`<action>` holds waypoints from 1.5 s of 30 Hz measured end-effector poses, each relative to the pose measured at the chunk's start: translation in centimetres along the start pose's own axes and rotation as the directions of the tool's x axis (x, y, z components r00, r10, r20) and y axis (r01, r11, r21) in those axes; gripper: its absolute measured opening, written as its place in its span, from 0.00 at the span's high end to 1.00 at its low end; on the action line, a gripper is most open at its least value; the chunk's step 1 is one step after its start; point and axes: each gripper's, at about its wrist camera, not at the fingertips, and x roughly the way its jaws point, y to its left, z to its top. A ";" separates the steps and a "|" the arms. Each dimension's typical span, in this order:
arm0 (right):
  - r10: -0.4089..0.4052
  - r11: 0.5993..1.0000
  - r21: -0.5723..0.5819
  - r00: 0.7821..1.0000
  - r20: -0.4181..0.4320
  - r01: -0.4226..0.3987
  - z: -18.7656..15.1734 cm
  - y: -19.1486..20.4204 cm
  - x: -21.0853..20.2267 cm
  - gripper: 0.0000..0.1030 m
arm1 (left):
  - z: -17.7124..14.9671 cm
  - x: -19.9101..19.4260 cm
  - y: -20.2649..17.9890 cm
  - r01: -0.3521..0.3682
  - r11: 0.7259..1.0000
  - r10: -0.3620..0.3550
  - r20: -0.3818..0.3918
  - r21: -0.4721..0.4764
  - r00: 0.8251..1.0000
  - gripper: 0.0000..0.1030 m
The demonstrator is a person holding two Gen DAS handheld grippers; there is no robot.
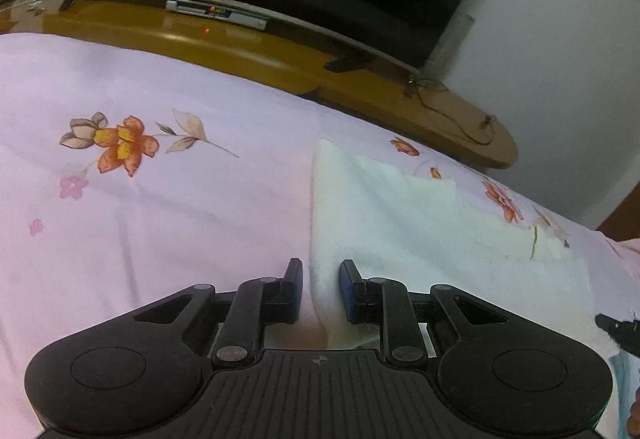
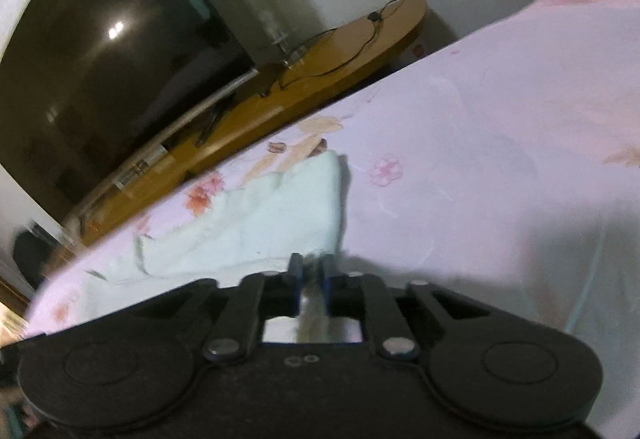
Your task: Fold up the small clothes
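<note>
The pale cloth point(image 1: 420, 223) lies on the floral bed sheet point(image 1: 160, 199). Its left edge runs between the left gripper point(image 1: 321, 289)'s narrow, unpressing jaws; the right gripper point(image 2: 311, 285)'s jaws pinch its near edge.

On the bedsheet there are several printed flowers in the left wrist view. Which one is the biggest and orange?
The orange flower at the left, with yellow petals and beige leaves. The small pink flowers under it are paler, and the orange ones by the white cloth are smaller.
</note>
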 end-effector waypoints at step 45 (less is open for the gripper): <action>0.017 0.998 0.058 0.999 0.037 -0.019 -3.3 1.0 -3.3 0.72 | -5.7 -4.0 0.4 -0.051 0.995 0.060 0.121 -0.080 0.991 0.54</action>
